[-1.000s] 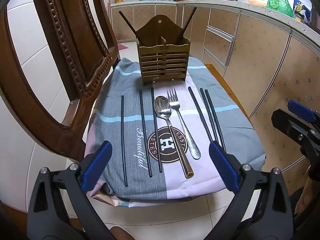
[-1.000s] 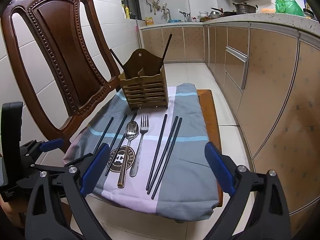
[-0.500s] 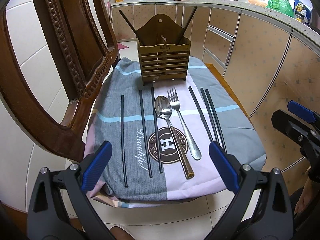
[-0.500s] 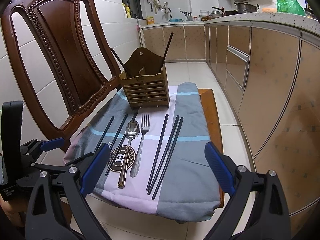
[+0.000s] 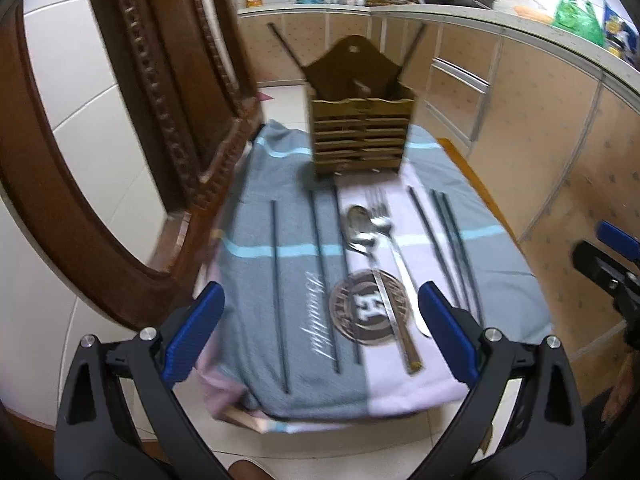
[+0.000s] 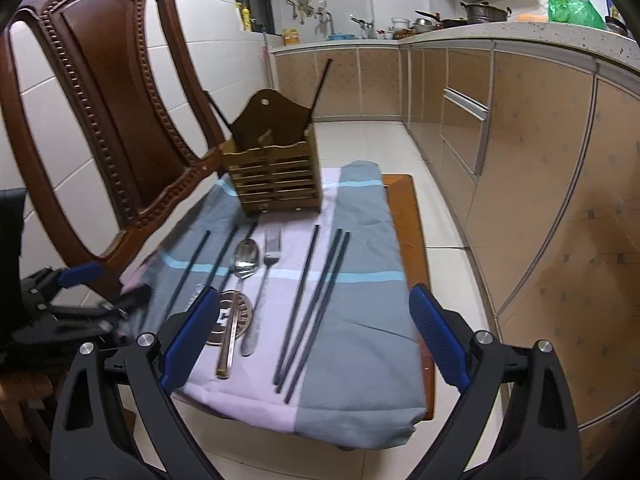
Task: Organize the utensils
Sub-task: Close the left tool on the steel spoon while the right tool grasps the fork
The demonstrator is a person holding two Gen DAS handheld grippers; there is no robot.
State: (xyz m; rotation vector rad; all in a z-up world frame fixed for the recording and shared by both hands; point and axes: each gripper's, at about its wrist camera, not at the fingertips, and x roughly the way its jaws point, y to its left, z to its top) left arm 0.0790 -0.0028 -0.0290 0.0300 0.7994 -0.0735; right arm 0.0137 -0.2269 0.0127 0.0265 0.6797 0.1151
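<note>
Both tongs hang wide open and hold nothing; the left tongs (image 5: pixel 320 332) are over the near edge of the cloth (image 5: pixel 500 268), and the right tongs (image 6: pixel 314 332) are over the near right part of it; the cloth covers a small wooden counter (image 6: pixel 404 216). On the cloth lie three single black chopsticks (image 5: pixel 276 280) at the left, then a spoon (image 5: pixel 362 232) and a fork (image 5: pixel 386 228) side by side, then three more chopsticks (image 6: pixel 316 300) at the right. The wooden utensil holder (image 6: pixel 276 178) stands upright at the far end; two chopsticks lean out of it. A carved chair (image 6: pixel 100 92) stands at the left.
</note>
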